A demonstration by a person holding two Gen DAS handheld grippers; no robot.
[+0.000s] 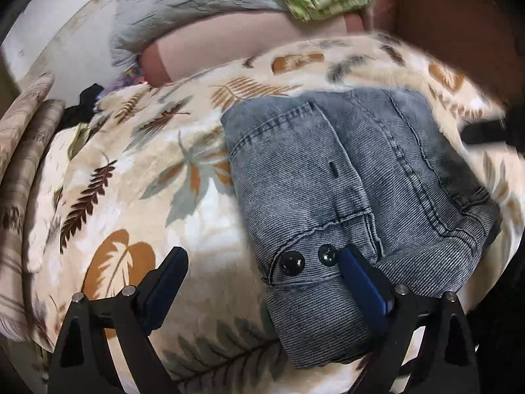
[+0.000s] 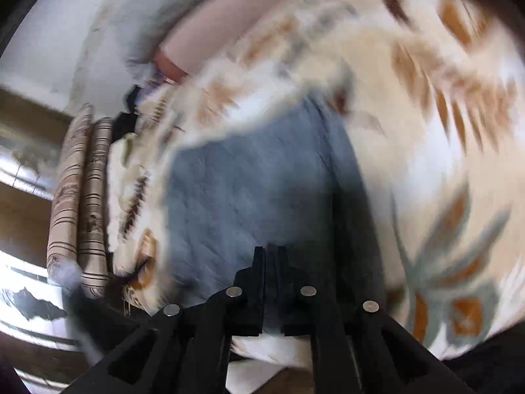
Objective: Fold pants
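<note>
Fingers [image 1: 356,271] spread beside folded grey-blue pants [image 1: 354,177], seemingly compact.

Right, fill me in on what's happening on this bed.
A person with a gripper in each hand is folding a pair of grey-blue jeans on a leaf-print blanket. The jeans already lie folded into a compact bundle, waistband buttons facing up. The left gripper is open, one finger over the denim near the buttons, gripping nothing. The right gripper is shut above the jeans; its view is motion-blurred.
</note>
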